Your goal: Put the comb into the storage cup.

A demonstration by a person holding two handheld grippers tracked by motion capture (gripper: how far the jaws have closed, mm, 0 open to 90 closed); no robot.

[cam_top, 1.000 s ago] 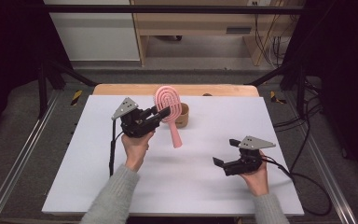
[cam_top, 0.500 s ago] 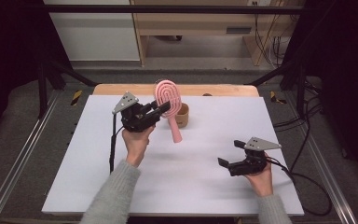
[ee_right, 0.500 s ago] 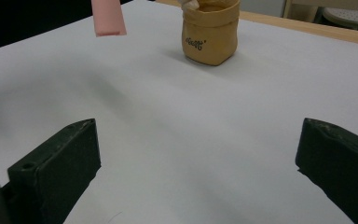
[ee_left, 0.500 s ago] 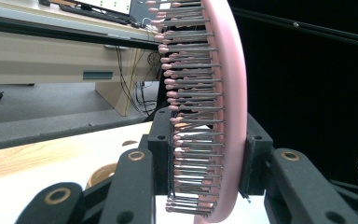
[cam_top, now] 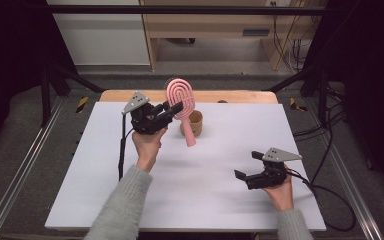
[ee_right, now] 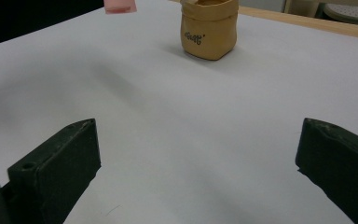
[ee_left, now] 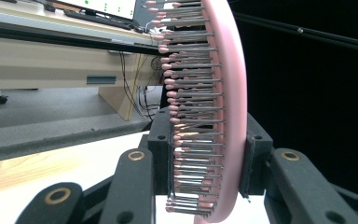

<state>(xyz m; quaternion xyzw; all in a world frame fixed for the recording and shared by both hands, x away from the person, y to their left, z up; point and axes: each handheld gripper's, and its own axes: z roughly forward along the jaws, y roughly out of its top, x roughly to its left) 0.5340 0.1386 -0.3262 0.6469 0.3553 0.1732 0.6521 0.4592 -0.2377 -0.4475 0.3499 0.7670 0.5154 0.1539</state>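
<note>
Looking down from the high view, the white table (cam_top: 190,200) has wide bare room in front and at both sides, its wooden back edge just behind the tan pot (cam_top: 196,123). The left gripper (cam_top: 176,108), raised on an outstretched forearm, is clamped on the head of the pink hairbrush (cam_top: 181,100); the brush stands nearly upright, handle pointing down beside the pot. The right gripper (cam_top: 246,165) rests low near the front right, jaws spread and empty

In the left gripper view, the hairbrush (ee_left: 223,93) runs vertically between closed jaws, bristles facing left

In the right gripper view, wide-open jaws face the pot (ee_right: 209,28) across bare table
</note>
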